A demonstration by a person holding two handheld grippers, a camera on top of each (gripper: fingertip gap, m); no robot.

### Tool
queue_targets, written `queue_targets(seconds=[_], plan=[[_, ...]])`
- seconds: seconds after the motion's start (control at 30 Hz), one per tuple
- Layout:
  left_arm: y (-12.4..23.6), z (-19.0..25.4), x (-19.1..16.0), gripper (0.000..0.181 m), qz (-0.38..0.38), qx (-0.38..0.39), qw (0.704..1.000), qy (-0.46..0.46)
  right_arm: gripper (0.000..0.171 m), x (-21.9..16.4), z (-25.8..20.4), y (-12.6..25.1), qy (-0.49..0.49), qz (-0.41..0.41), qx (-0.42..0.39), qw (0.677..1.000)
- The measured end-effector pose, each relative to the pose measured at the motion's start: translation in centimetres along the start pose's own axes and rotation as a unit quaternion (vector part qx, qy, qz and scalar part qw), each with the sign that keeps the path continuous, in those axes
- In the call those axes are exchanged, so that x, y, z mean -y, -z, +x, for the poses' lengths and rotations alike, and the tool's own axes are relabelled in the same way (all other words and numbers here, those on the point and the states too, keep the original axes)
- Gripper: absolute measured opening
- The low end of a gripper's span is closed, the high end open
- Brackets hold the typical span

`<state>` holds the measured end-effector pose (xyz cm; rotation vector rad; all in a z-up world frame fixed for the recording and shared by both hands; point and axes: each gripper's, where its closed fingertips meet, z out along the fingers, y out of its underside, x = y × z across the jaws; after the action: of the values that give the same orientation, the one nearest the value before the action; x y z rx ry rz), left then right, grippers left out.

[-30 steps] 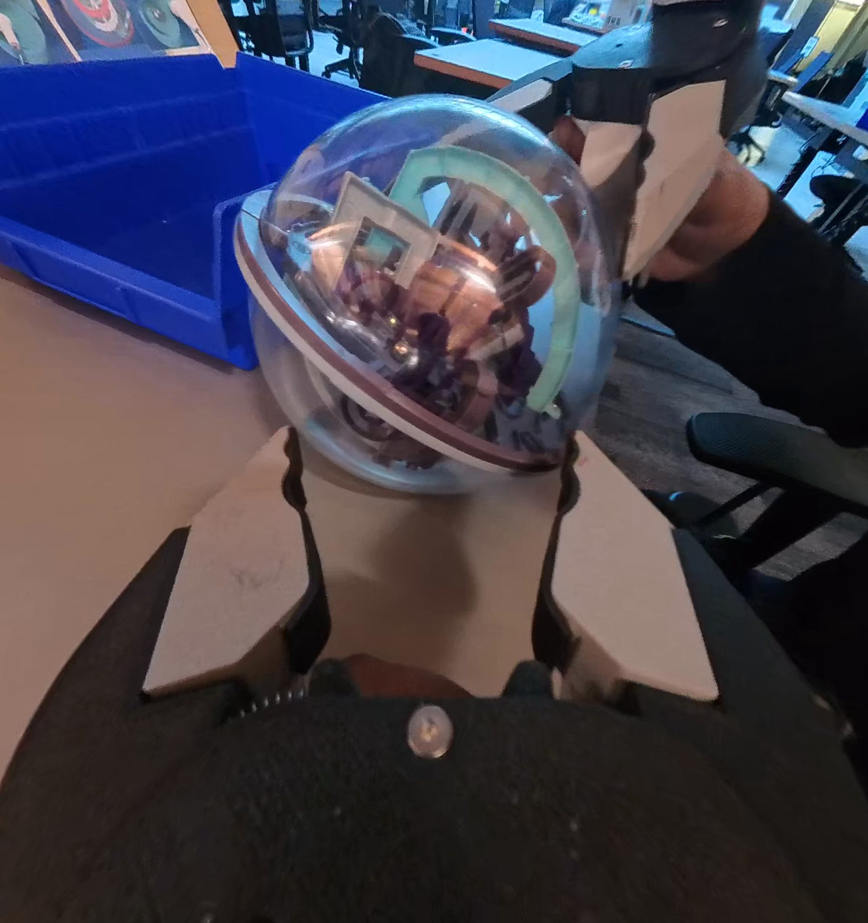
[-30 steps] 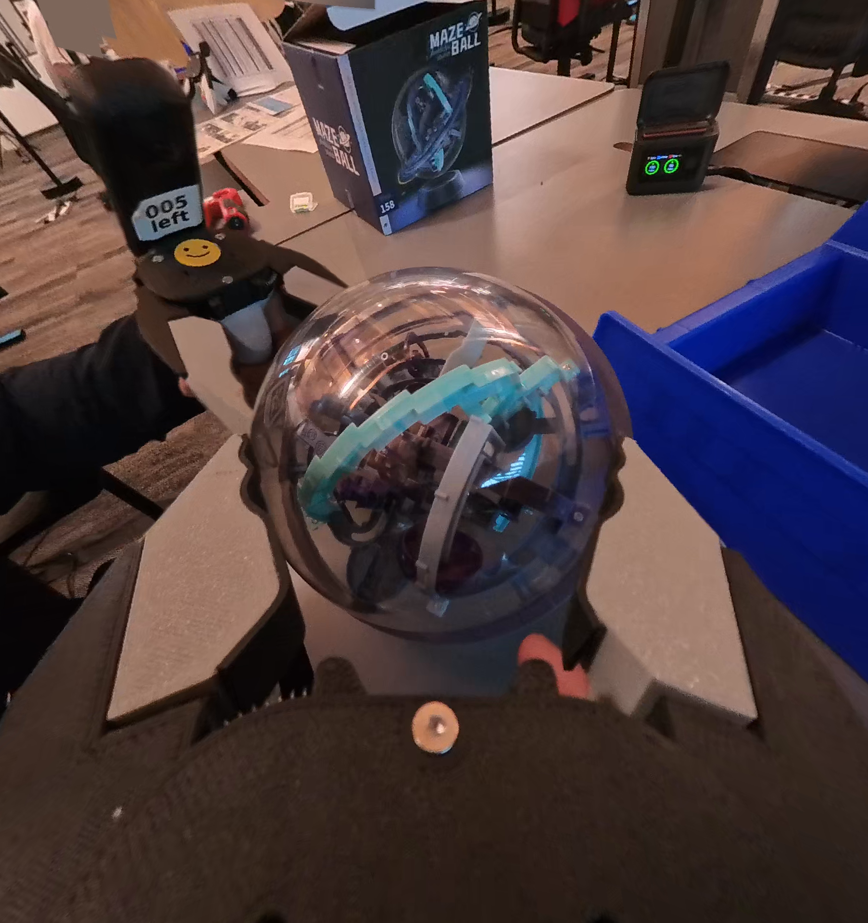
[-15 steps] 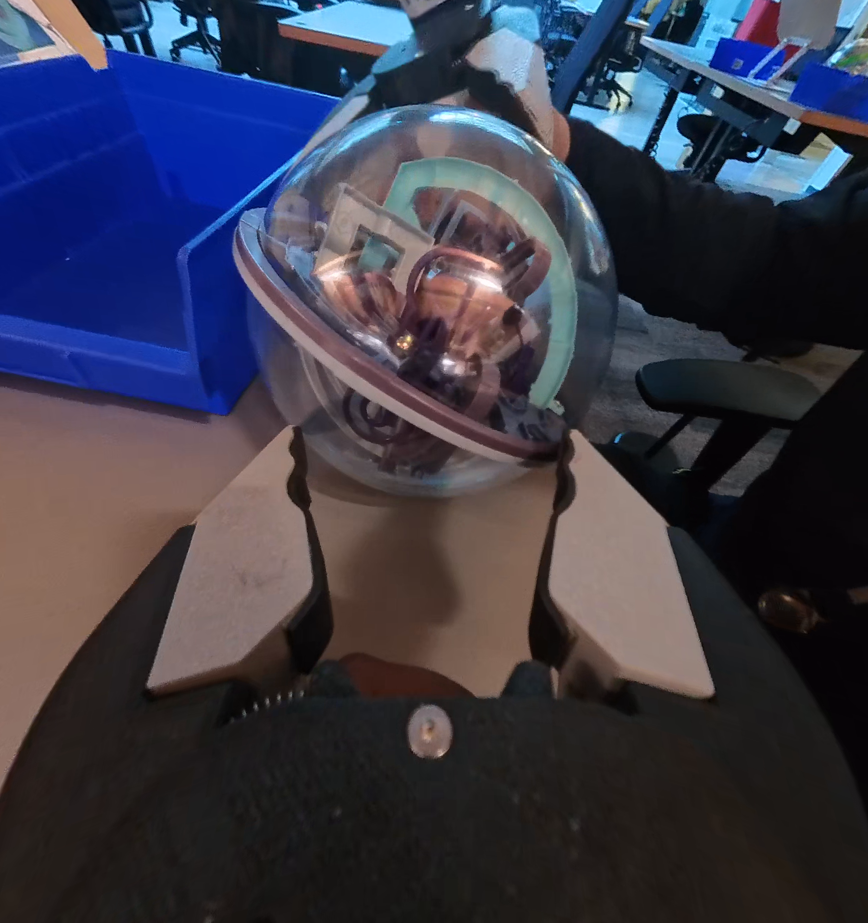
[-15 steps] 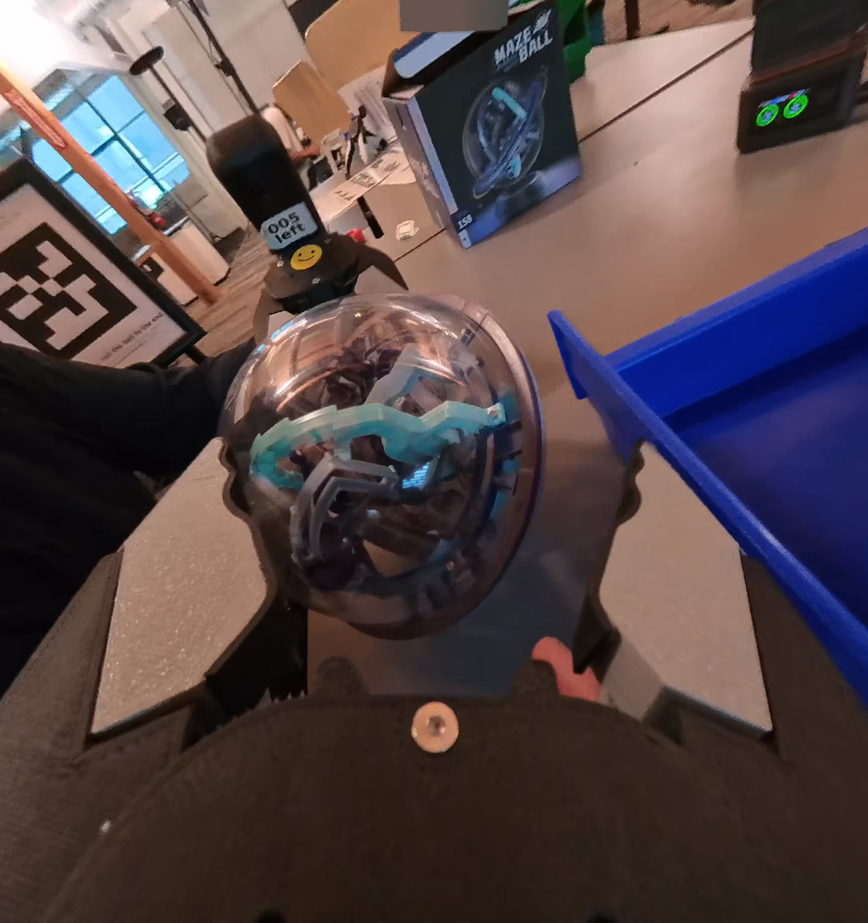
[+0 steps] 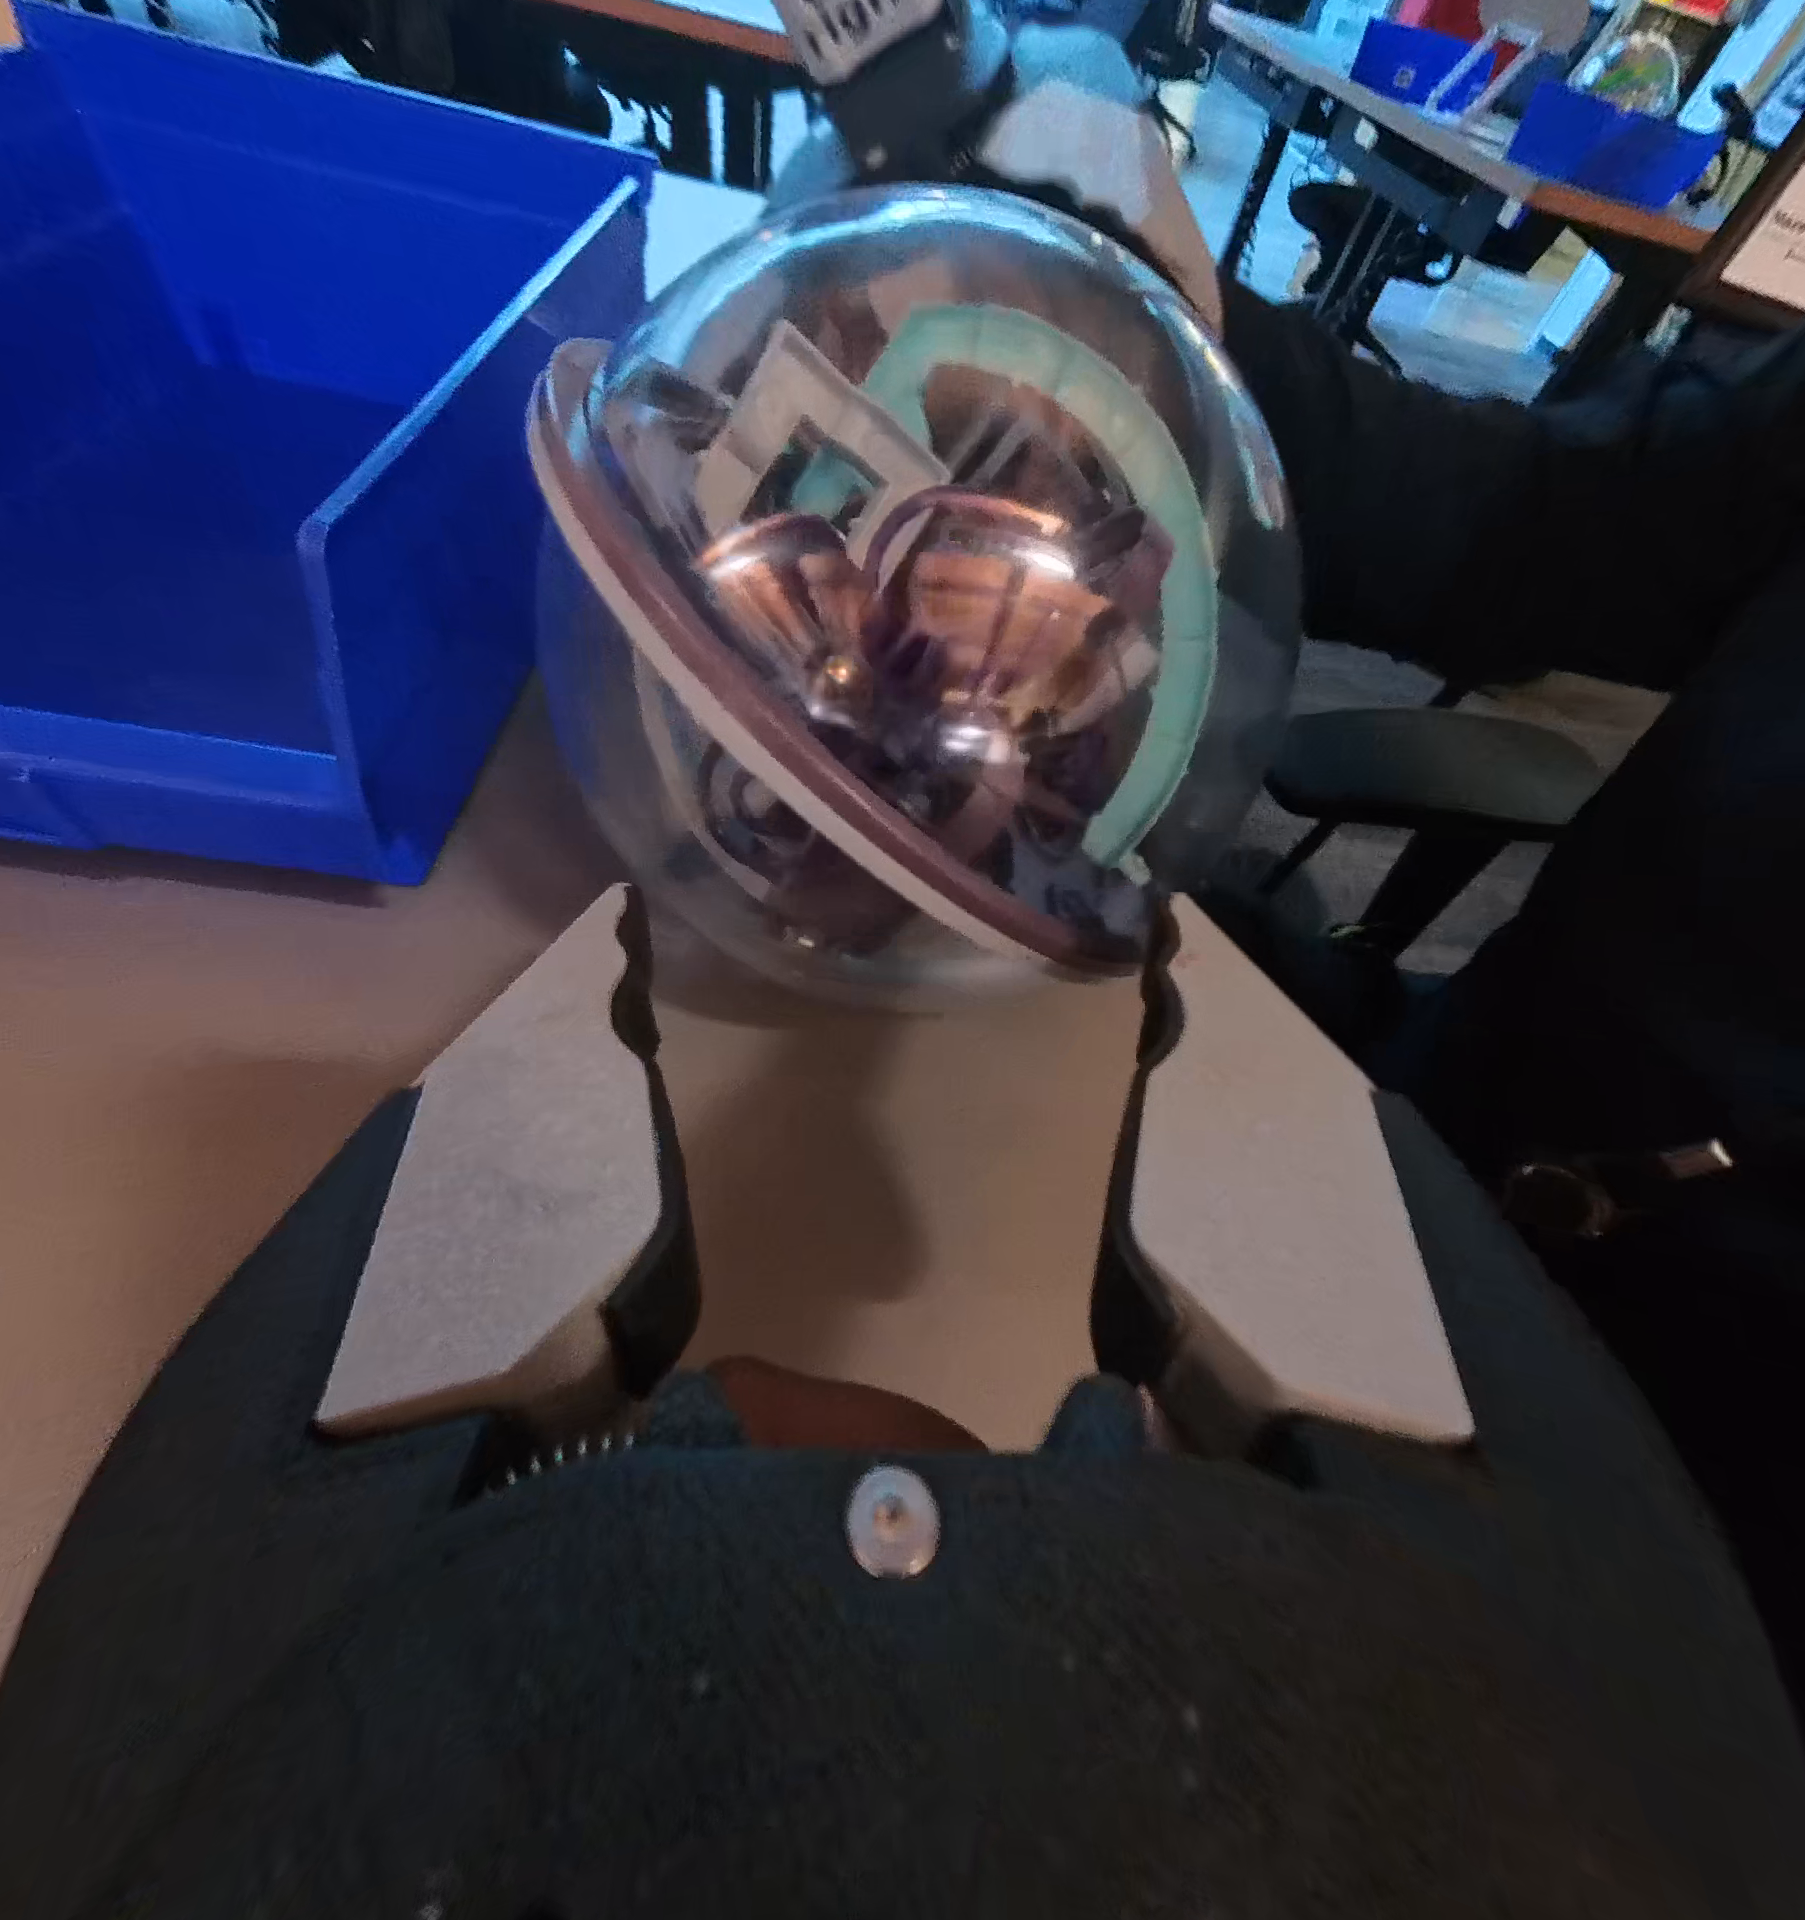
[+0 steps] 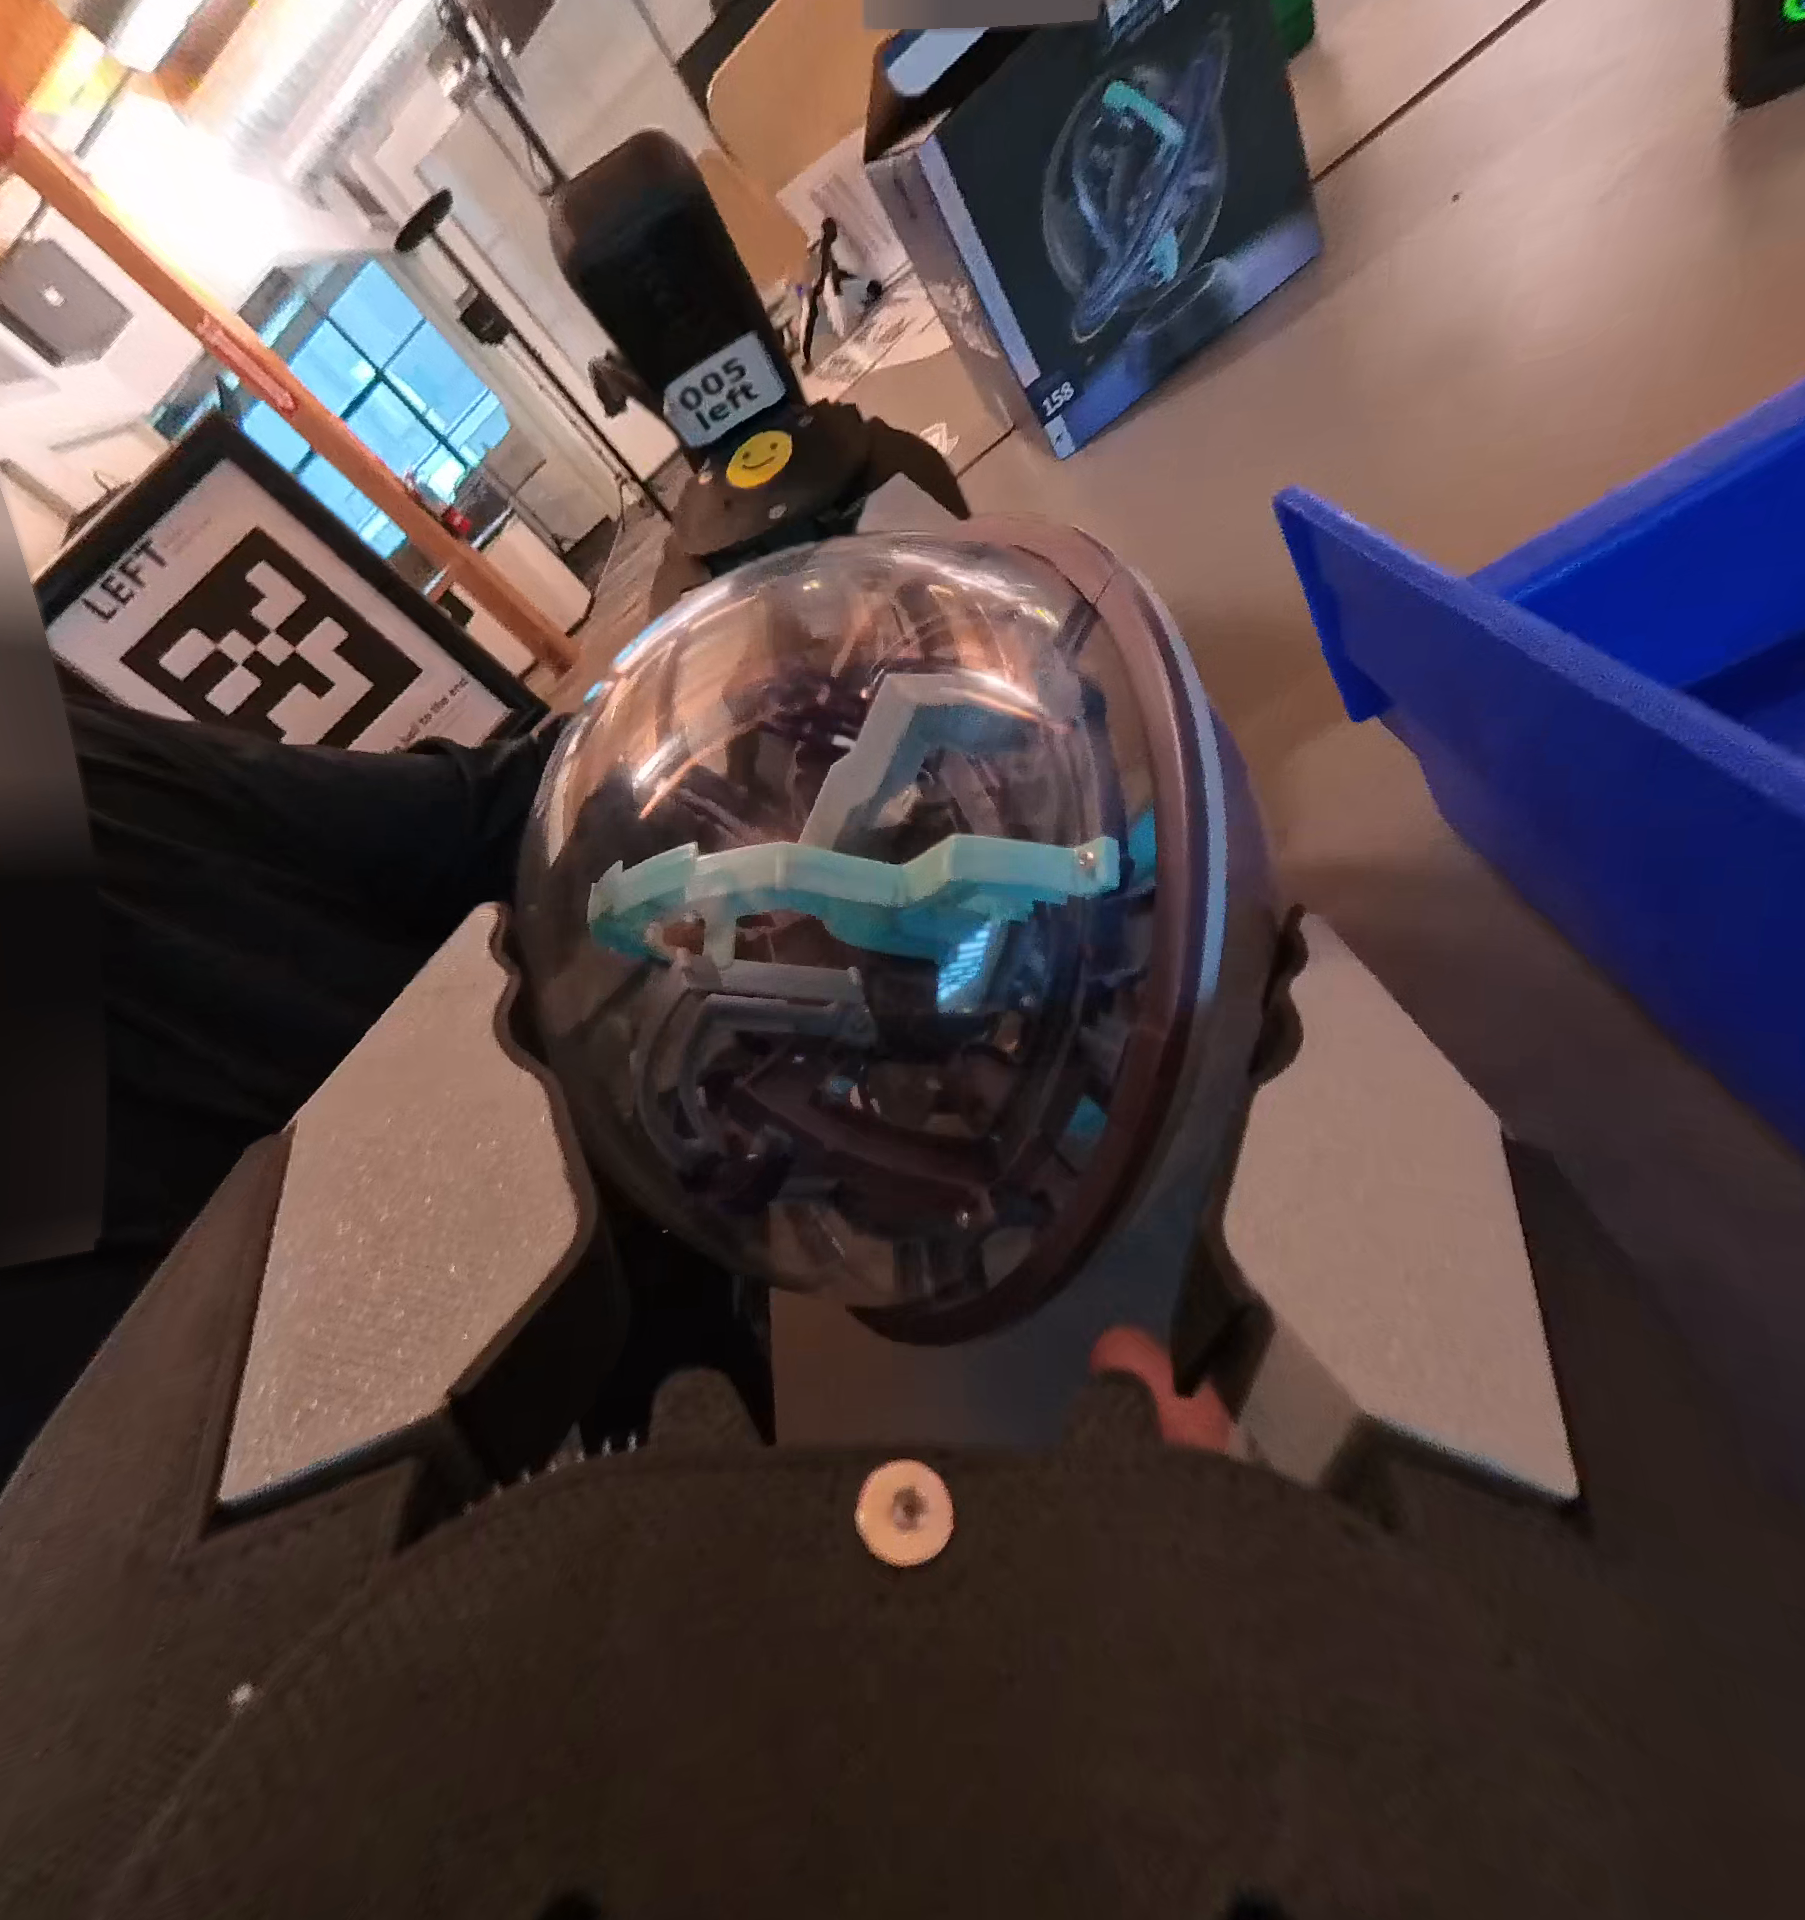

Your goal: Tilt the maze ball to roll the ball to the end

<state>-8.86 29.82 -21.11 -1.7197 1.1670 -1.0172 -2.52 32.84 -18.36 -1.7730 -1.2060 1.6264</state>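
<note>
The maze ball (image 5: 908,603) is a clear sphere with teal, grey and purple tracks inside and a dark seam ring. It is held tilted in the air over the table edge. My left gripper (image 5: 893,925) is shut on its lower part, with both fingertips touching it. My right gripper (image 6: 893,935) is shut on the maze ball (image 6: 877,914) from the opposite side, one finger on each flank. A small shiny bead (image 5: 836,675) shows among the purple tracks. The right gripper's body (image 5: 908,62) sticks up behind the ball. The left gripper's body (image 6: 732,416) shows behind it in the right wrist view.
A blue bin (image 5: 202,520) stands on the tan table (image 5: 150,1091) next to the ball; it also shows in the right wrist view (image 6: 1604,779). The maze ball's box (image 6: 1137,208) stands farther back. A chair (image 5: 1428,758) and a dark sleeve (image 5: 1500,520) are beside the table.
Both grippers have turned the ball together. In the right wrist view the seam ring has swung into sight on the right and the teal track now lies level. The background has rolled.
</note>
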Motion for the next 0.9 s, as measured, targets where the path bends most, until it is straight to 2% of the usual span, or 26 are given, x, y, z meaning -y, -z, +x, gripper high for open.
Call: queue_targets(seconds=[0.2, 0.4, 0.6, 0.73, 0.9], plan=[[-0.6, 1.2, 0.9, 0.089, 0.086, 0.042, 0.992, 0.078, 0.135, -0.9, -0.2, 1.2, -0.009, 0.033, -0.032, 0.999], [-1.6, 2.2, 0.5, 0.098, 0.075, 0.066, 0.993, 0.060, 0.137, -2.4, -0.9, 1.3, -0.007, 0.006, -0.045, 0.999], [-1.6, 1.2, 1.1, 0.089, 0.077, 0.042, 0.994, 0.063, 0.142, -1.7, 0.0, 1.7, 0.004, -0.034, -0.024, 0.999], [-1.7, 0.5, 1.2, 0.091, 0.072, 0.027, 0.994, 0.073, 0.147, -1.1, 0.5, 0.9, -0.003, -0.052, 0.017, 0.998], [-1.4, -0.1, 1.5, 0.089, 0.085, 0.038, 0.992, 0.088, 0.148, -0.7, 1.1, 0.7, -0.030, -0.037, 0.033, 0.998]])
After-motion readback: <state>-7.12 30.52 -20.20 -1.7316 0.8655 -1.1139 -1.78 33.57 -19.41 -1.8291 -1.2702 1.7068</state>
